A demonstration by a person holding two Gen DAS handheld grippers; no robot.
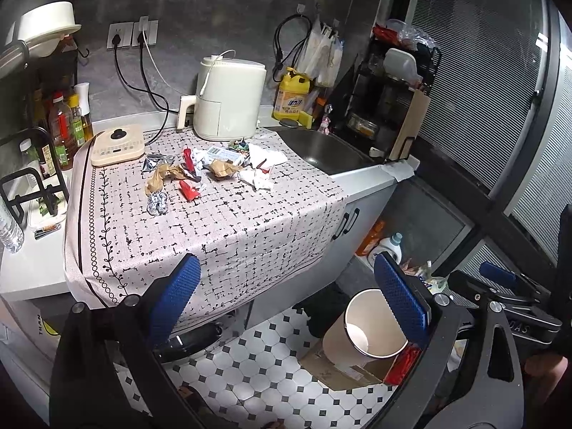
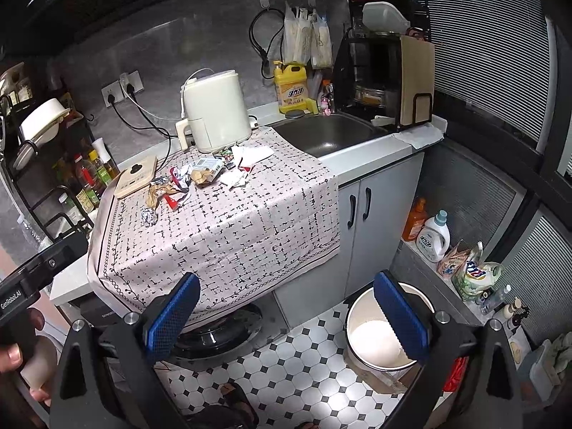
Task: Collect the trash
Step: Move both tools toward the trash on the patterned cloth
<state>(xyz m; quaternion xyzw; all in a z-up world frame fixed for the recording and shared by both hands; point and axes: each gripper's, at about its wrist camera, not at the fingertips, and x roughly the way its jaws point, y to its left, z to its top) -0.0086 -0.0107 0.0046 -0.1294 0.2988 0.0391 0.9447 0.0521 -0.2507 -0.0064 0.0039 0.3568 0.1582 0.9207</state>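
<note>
My left gripper (image 1: 286, 293) and right gripper (image 2: 286, 304) hang spread, holding nothing. Trash pile (image 1: 211, 169) sits mid-tablecloth (image 1: 232, 228) (wrappers, foil, crumpled paper); bin (image 2: 379, 336) on floor below.

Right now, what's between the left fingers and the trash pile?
Only bare patterned tablecloth between the open left fingers and the trash pile, per the left wrist view.

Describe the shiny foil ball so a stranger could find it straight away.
Start at the patterned tablecloth over the counter, beside the sink. The litter pile lies behind; the foil ball sits nearest the front edge, alone. It is crinkled silver, unlike the brown and red wrappers behind it.
</note>
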